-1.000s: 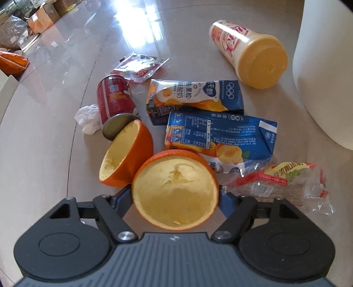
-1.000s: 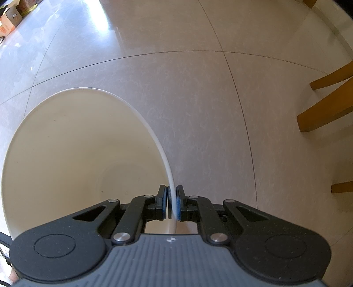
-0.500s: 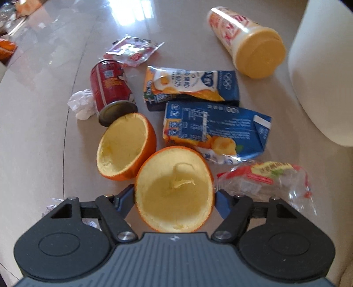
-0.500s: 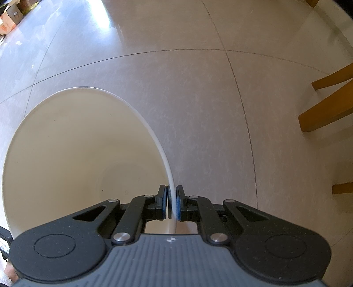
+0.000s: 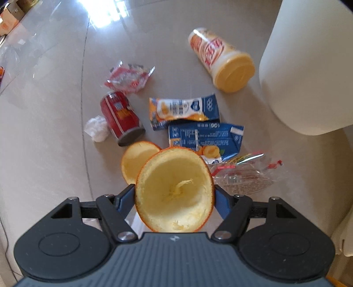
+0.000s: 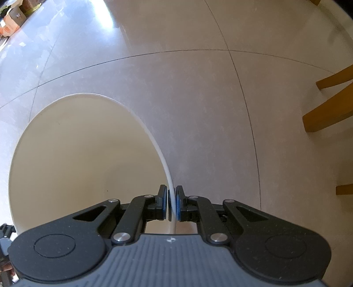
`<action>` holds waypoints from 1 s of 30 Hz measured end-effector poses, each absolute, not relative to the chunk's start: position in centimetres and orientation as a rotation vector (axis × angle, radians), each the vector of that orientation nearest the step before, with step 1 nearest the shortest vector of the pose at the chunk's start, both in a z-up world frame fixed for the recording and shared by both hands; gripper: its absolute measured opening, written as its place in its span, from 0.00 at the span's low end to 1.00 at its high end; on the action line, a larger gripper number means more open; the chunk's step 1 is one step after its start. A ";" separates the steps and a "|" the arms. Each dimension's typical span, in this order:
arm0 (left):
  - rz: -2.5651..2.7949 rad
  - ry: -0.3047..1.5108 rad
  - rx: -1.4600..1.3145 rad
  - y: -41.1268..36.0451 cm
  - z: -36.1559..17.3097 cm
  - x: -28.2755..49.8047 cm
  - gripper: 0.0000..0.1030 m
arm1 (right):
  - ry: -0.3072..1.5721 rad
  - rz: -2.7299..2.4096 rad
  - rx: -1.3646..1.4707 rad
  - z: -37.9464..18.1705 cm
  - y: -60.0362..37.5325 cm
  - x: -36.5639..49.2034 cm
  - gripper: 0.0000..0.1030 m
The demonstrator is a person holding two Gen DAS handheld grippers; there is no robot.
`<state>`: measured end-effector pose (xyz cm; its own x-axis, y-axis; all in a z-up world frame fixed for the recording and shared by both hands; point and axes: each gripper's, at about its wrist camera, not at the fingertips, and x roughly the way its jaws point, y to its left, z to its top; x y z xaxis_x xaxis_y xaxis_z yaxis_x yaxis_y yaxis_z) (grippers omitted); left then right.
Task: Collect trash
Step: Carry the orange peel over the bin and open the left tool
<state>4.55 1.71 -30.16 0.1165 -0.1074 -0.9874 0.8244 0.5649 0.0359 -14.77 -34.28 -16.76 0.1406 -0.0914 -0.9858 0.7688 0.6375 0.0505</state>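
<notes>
Orange peel half [image 5: 174, 194] sits clamped between the left gripper [image 5: 174, 198] fingers; right fingers [image 6: 163, 203] pinch the bin rim [image 6: 171, 187].

A home, judging by glossy floor tiles [image 6: 198, 110], wooden chair legs [image 6: 326, 114] and cardboard boxes [image 5: 8, 19].

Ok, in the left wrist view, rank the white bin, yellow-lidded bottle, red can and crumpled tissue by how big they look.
1. white bin, though it is cut off by the frame edge.
2. yellow-lidded bottle.
3. red can, not far behind the bottle.
4. crumpled tissue, clearly smallest.
</notes>
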 end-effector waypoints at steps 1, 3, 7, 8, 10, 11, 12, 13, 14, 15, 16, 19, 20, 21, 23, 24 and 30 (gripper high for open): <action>-0.777 1.277 0.708 1.5 -29.3 4.6 0.70 | 1.290 -0.689 0.652 -16.8 -34.2 -14.8 0.10; -0.798 1.272 0.726 1.1 -27.3 4.8 0.70 | 1.291 -0.684 0.657 -16.8 -34.2 -14.9 0.10; -0.855 1.221 0.753 -0.6 -21.8 4.7 0.70 | 1.283 -0.662 0.686 -16.6 -34.4 -15.2 0.10; -0.871 1.207 0.745 -1.1 -20.3 4.8 0.70 | 1.282 -0.657 0.685 -16.6 -34.4 -15.2 0.10; -0.895 1.186 0.725 -2.4 -17.3 4.9 0.70 | 1.283 -0.653 0.676 -16.5 -34.4 -15.1 0.10; -0.911 1.169 0.705 -3.2 -15.7 4.9 0.70 | 1.284 -0.652 0.669 -16.5 -34.4 -15.1 0.10; -0.927 1.154 0.685 -3.9 -14.3 4.9 0.70 | 1.287 -0.651 0.665 -16.5 -34.4 -15.1 0.10; -0.946 1.141 0.663 -4.7 -12.8 4.9 0.70 | 1.284 -0.651 0.666 -16.4 -34.4 -15.0 0.10; -0.963 1.127 0.647 -5.6 -11.5 4.7 0.70 | 1.281 -0.651 0.668 -16.4 -34.5 -15.0 0.10; -0.980 1.114 0.633 -6.6 -10.3 4.5 0.70 | 1.279 -0.649 0.671 -16.4 -34.4 -14.9 0.10; -1.002 1.114 0.623 -7.5 -9.5 4.3 0.70 | 1.275 -0.646 0.676 -16.4 -34.5 -15.0 0.10; -1.060 1.102 0.596 -10.4 -8.0 3.3 0.71 | 1.268 -0.631 0.671 -16.2 -34.2 -15.4 0.10; -1.085 1.104 0.594 -11.4 -7.9 2.9 0.71 | 1.266 -0.632 0.674 -16.2 -34.2 -15.7 0.10; -1.102 1.103 0.595 -12.3 -8.0 2.5 0.71 | 1.265 -0.633 0.675 -16.2 -34.2 -15.8 0.10; -1.129 1.084 0.589 -13.8 -8.4 1.8 0.71 | 1.266 -0.630 0.657 -16.1 -34.0 -15.9 0.10; -1.139 1.078 0.585 -14.5 -8.6 1.5 0.71 | 1.267 -0.629 0.653 -16.1 -33.9 -15.9 0.10; -1.189 1.085 0.588 -16.8 -10.1 0.5 0.80 | 1.251 -0.616 0.655 -15.5 -33.9 -16.3 0.09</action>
<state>0.45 -16.78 -10.05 -0.0081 -0.4391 -0.8984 0.9349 0.3154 -0.1626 -16.26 -33.89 -15.51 0.2056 -0.0650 -0.9765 0.7342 0.6700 0.1099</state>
